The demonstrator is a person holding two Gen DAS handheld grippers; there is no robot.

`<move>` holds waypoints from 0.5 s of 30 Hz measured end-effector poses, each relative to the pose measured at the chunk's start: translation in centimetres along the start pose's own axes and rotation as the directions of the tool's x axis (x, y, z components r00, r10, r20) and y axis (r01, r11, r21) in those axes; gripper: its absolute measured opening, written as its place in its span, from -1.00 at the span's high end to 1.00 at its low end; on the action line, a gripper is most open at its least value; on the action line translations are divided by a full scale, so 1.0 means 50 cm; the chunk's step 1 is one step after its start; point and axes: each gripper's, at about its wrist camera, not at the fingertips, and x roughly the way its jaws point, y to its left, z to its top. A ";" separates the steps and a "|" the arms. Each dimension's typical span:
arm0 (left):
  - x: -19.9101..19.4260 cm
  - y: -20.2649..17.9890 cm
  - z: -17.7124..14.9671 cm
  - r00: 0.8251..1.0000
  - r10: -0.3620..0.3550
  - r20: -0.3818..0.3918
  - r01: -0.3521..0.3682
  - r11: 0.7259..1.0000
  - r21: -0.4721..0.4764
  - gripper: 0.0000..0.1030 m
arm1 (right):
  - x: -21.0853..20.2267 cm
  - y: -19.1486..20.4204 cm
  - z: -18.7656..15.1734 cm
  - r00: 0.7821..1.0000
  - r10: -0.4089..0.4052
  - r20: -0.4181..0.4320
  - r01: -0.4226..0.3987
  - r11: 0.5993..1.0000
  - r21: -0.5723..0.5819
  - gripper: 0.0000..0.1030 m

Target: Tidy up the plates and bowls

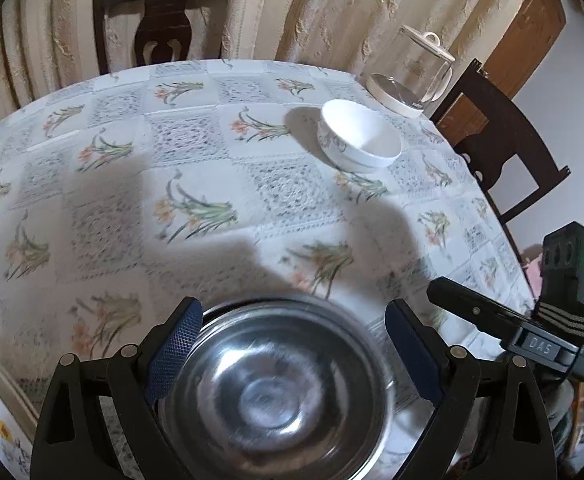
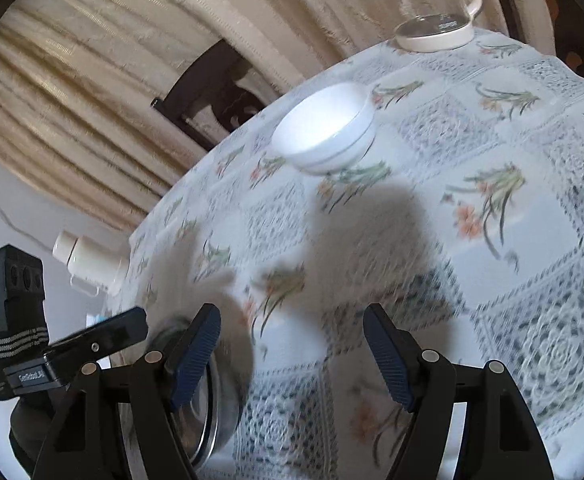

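Two bowls matter: a steel bowl (image 1: 276, 392) sits between the spread left tongs (image 1: 292, 344), seemingly ungripped though blur hinders, and a white bowl (image 1: 358, 140) lies well beyond it. Right tongs (image 2: 292, 352) gape empty. Next: clamp steel, nest.

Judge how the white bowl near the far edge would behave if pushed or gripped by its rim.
The white bowl looks glazed ceramic, so probably slippery and breakable if dropped. It seems to stand on a narrow foot, so a rim push might tip it. The tablecloth under it may bunch rather than let it slide.
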 end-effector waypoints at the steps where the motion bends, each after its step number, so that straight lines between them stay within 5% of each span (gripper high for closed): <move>1: 0.006 -0.002 0.009 1.000 -0.008 -0.006 0.008 1.000 -0.007 -0.81 | 0.002 -0.003 0.008 1.000 -0.001 0.006 0.001 1.000 0.007 -0.49; 15: 0.101 0.003 0.147 0.990 -0.122 -0.066 0.114 0.986 -0.121 -0.81 | 0.039 -0.078 0.145 0.992 -0.039 0.120 0.020 0.987 0.157 -0.49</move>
